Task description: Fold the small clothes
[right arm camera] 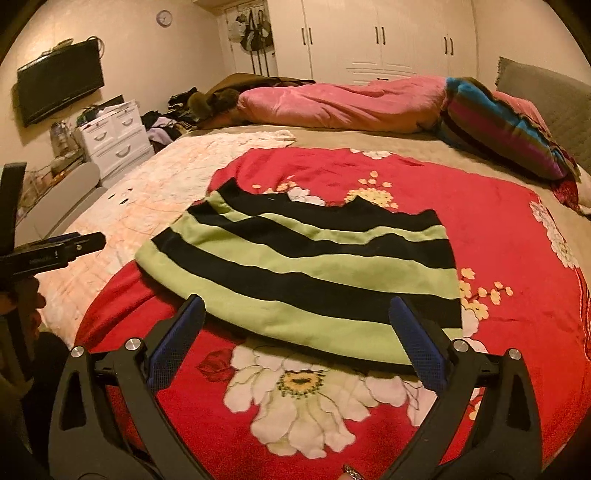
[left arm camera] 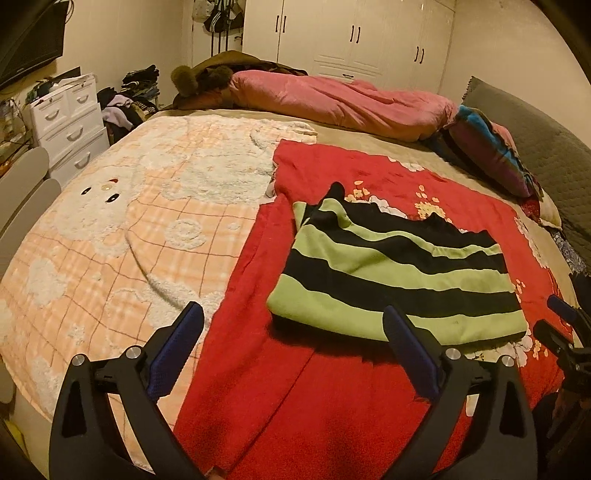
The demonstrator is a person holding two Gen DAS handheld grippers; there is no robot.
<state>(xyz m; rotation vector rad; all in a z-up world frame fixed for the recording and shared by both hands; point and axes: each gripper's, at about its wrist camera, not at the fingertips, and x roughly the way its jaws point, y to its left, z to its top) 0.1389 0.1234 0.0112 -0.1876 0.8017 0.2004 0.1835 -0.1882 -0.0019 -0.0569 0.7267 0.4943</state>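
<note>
Fingers (left arm camera: 177,343) of the left gripper (left arm camera: 291,332) are standing spread wide with nothing between them, hanging over the red floral blanket (left arm camera: 295,406) just short of the near edge of the striped garment (left arm camera: 399,273). Those of the right gripper (right arm camera: 295,325) are likewise released and empty, their blue pads (right arm camera: 417,339) framing the garment's near hem without pressing on it.

That green-and-black striped garment is lying folded into a rough rectangle, flat on the red blanket, which is spread over the bed (left arm camera: 369,136) beside a peach checked blanket (left arm camera: 110,240) with fluffy white patches. At the far side of the bed a pink quilt (left arm camera: 332,99) is lying bunched, with a striped pillow (left arm camera: 487,151) near the grey headboard (left arm camera: 535,129).

White wardrobes (right arm camera: 369,37), a white drawer unit (right arm camera: 114,136), a wall-mounted television (right arm camera: 59,81) and a round clock (right arm camera: 164,17) are showing behind. No writing or brand is legible anywhere; the clock face is too small to read.
</note>
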